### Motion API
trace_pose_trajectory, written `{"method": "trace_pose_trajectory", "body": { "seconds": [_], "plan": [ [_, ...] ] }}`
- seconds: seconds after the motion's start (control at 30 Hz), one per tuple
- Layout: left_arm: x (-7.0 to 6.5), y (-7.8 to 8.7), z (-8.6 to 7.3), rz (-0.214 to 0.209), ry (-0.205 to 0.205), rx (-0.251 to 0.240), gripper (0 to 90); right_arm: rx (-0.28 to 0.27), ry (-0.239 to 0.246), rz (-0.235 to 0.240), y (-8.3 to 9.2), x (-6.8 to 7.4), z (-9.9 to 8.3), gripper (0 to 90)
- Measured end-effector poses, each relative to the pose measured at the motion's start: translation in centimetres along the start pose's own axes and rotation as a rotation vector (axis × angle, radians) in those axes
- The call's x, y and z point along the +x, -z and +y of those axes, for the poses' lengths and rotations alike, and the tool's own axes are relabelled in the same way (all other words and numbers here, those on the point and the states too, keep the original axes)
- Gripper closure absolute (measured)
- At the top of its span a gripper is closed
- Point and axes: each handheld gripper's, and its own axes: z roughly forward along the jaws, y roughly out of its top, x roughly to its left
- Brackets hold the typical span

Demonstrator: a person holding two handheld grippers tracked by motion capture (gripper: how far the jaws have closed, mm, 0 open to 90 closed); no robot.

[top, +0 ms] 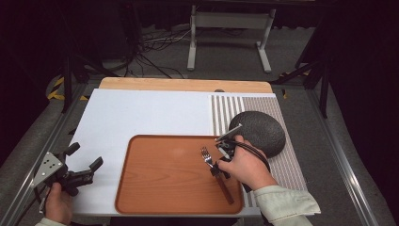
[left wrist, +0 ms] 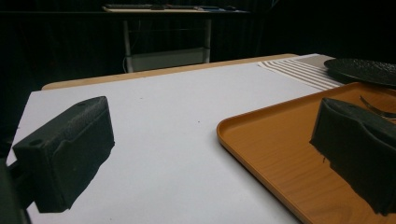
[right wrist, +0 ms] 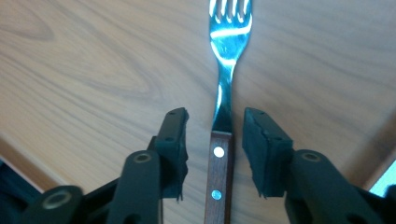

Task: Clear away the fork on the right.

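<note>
Fork [top: 212,165] lies flat on the orange tray [top: 160,188], right half, tines pointing away from the person, wooden handle toward the near rim. Right claw [top: 217,167] sits low over it; in the right gripper view the jaws stand partly apart on either side of the handle top [right wrist: 218,172], pads clear of it, nothing gripped. Left claw [top: 84,162] hangs over the white mat [top: 141,113] at the desk's near left corner, jaws wide, empty, well apart from the fork. A dark round plate [top: 259,132] rests on the striped placemat [top: 226,110] just right of the tray, close behind the right hand [top: 244,167]. Nothing on the tray blocks the fork.
</note>
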Motion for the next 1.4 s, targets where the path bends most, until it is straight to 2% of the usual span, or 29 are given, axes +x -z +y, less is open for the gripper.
{"method": "trace_pose_trajectory", "body": {
  "seconds": [0.13, 0.23, 0.33, 0.47, 0.53, 0.67, 0.8, 0.87, 1.1, 1.17, 1.3, 1.33, 1.37, 1.4],
  "plan": [
    [0.0, 0.0, 0.0, 0.000, 0.000, 0.000, 0.3, -0.092, 0.069, 0.005, 0.7, 0.3, 0.0, 44.5],
    [0.0, 0.0, 0.0, 0.000, 0.000, 0.001, 0.3, -0.184, 0.160, 0.012, 1.1, 0.4, 0.2, 32.3],
    [0.0, 0.0, 0.0, 0.000, 0.000, -0.001, 0.3, -0.255, 0.224, 0.022, 1.4, 0.6, 0.4, 23.0],
    [0.0, 0.0, 0.0, -0.001, 0.002, -0.003, 0.3, -0.318, 0.326, 0.010, 1.7, 0.6, 0.6, 19.4],
    [0.0, 0.0, 0.0, 0.000, 0.000, -0.003, 0.3, -0.326, 0.339, 0.008, 1.7, 0.6, 0.6, 19.4],
    [0.0, 0.0, 0.0, 0.001, -0.001, -0.001, 0.3, -0.382, 0.424, 0.023, 1.7, 0.8, 0.8, 19.4],
    [0.0, 0.0, 0.0, -0.001, -0.001, 0.003, 0.3, -0.430, 0.489, 0.054, 1.6, 1.1, 1.0, 23.0],
    [0.0, 0.0, 0.0, -0.001, -0.001, 0.003, 0.3, -0.444, 0.505, 0.065, 1.4, 1.1, 1.2, 27.1],
    [0.0, 0.0, 0.0, 0.000, 0.001, -0.001, 0.3, -0.440, 0.652, 0.053, 0.5, 1.2, 2.1, 39.0],
    [0.0, 0.0, 0.0, -0.001, -0.001, 0.002, 0.3, -0.440, 0.666, 0.056, 0.4, 1.2, 2.2, 41.6],
    [0.0, 0.0, 0.0, -0.001, -0.002, 0.000, 0.3, -0.419, 0.731, 0.052, -0.6, 1.2, 2.7, 55.2],
    [0.0, 0.0, 0.0, -0.001, -0.002, 0.000, 0.3, -0.410, 0.754, 0.039, -0.8, 1.2, 2.8, 59.9],
    [0.0, 0.0, 0.0, -0.001, -0.002, -0.001, 0.3, -0.387, 0.793, 0.004, -1.2, 1.3, 3.0, 69.8],
    [0.0, 0.0, 0.0, -0.001, -0.002, -0.001, 0.3, -0.373, 0.810, -0.011, -1.3, 1.3, 3.0, 74.0]
  ]
}}
